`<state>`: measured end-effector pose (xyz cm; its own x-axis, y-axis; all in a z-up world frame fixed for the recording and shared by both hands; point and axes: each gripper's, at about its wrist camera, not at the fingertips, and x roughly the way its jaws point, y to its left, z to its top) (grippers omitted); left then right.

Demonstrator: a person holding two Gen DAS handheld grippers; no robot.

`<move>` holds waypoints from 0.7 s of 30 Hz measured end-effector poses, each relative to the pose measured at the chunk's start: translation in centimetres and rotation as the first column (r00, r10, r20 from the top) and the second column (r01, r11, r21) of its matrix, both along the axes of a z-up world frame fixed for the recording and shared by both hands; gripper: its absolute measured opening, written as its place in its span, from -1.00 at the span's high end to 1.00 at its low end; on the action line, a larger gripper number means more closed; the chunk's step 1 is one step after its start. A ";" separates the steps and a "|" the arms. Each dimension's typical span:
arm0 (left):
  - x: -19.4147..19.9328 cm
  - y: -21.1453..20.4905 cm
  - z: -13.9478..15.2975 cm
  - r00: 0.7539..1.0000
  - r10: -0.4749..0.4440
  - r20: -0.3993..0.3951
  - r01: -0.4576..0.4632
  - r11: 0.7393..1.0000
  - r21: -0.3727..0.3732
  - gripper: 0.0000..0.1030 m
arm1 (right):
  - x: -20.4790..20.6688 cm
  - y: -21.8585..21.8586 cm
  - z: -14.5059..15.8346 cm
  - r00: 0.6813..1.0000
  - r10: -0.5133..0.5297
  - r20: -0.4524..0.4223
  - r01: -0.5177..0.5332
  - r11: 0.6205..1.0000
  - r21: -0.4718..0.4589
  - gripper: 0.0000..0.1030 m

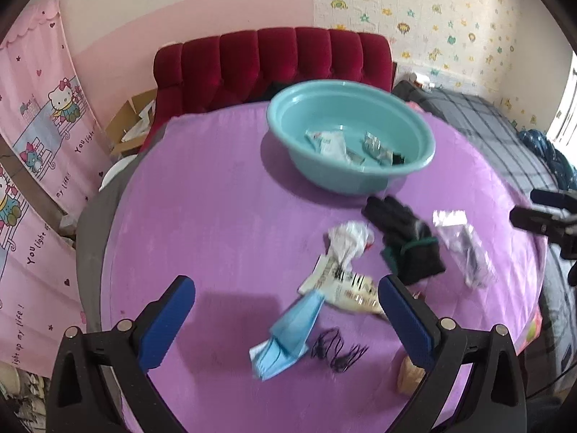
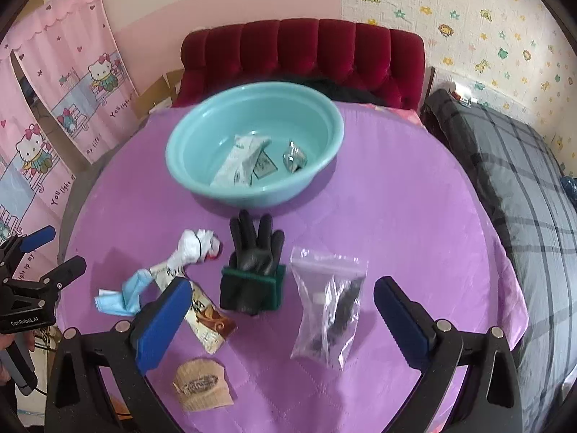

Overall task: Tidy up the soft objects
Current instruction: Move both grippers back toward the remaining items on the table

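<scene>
- The left gripper (image 1: pixel 286 319) hovers with its blue fingers (image 1: pixel 164 319) spread wide and nothing between them, above the near part of the purple-covered worktop (image 1: pixel 216 216).
- The right gripper (image 2: pixel 283 319) is likewise released and empty, over the worktop's near right part.
- The teal basin (image 2: pixel 202 176) stands toward the far edge of the worktop; a few packets already lie in it.
- Loose items lie between the basin and the near edge: a black glove (image 2: pixel 252 263) with a green cuff in the middle, a clear zip bag (image 2: pixel 330 306) just to its right, a crumpled white cloth (image 2: pixel 196 249) and a blue face mask (image 2: pixel 124 297) to its left, a printed packet (image 2: pixel 207 321) and a woven tan piece (image 2: pixel 202 386) nearer the edge.
- A thin black hair tie (image 1: pixel 337 351) lies beside the mask in the left view.
- The glove looks limp and light; a pinch on the thick cuff should hold better than on the floppy glove tips.
- The zip bag is probably slippery film; its top seal strip seems the firmest hold.
- The mask and cloth will likely bunch, so a grip across their bulk suits.
</scene>
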<state>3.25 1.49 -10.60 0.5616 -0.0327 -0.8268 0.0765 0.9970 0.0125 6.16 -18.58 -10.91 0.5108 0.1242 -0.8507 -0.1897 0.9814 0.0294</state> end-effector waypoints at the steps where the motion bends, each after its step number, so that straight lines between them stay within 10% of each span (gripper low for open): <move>1: -0.3 0.1 -0.3 1.000 0.000 -0.005 0.000 1.000 0.004 -1.00 | -0.1 0.0 -0.2 1.000 -0.001 -0.004 0.001 1.000 -0.001 -1.00; 21: -0.1 0.4 -5.8 0.993 0.007 -0.119 -0.007 1.000 -0.006 -1.00 | -0.3 -1.2 -5.0 0.994 -0.056 -0.091 0.057 0.998 0.006 -1.00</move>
